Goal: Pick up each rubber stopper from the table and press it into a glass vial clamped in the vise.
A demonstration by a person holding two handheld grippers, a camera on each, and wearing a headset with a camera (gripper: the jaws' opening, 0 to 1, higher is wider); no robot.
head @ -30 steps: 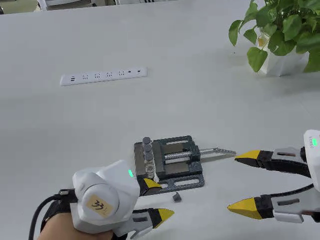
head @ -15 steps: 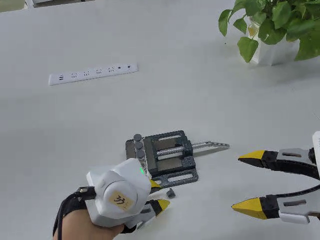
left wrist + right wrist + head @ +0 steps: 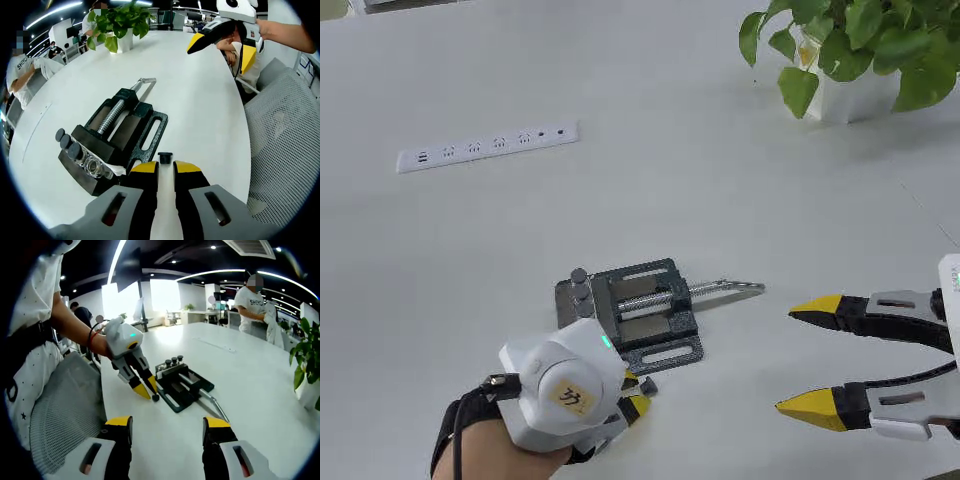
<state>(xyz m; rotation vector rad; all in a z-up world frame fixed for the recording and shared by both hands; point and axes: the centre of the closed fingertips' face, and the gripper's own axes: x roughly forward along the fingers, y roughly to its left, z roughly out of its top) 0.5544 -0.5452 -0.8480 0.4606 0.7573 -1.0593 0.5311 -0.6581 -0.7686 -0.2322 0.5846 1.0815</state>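
A small dark rubber stopper (image 3: 648,385) lies on the white table just in front of the black vise (image 3: 645,315). In the left gripper view the stopper (image 3: 165,157) sits right at the yellow tips of my left gripper (image 3: 165,167), whose jaws stand a narrow gap apart with bare table between them. The vise (image 3: 125,130) clamps a row of glass vials: three carry dark stoppers (image 3: 66,141) and an uncapped vial (image 3: 92,166) is nearest me. My right gripper (image 3: 805,355) hovers wide open and holding nothing to the right of the vise.
The vise's metal handle (image 3: 730,288) sticks out to the right. A white power strip (image 3: 488,147) lies at the far left, and a potted plant (image 3: 840,50) stands at the far right. A grey mesh chair (image 3: 285,150) is beside the table.
My left gripper has moved forward to the loose stopper and its jaws have narrowed. The right gripper has stayed about where it was, still open. The camera has shifted.
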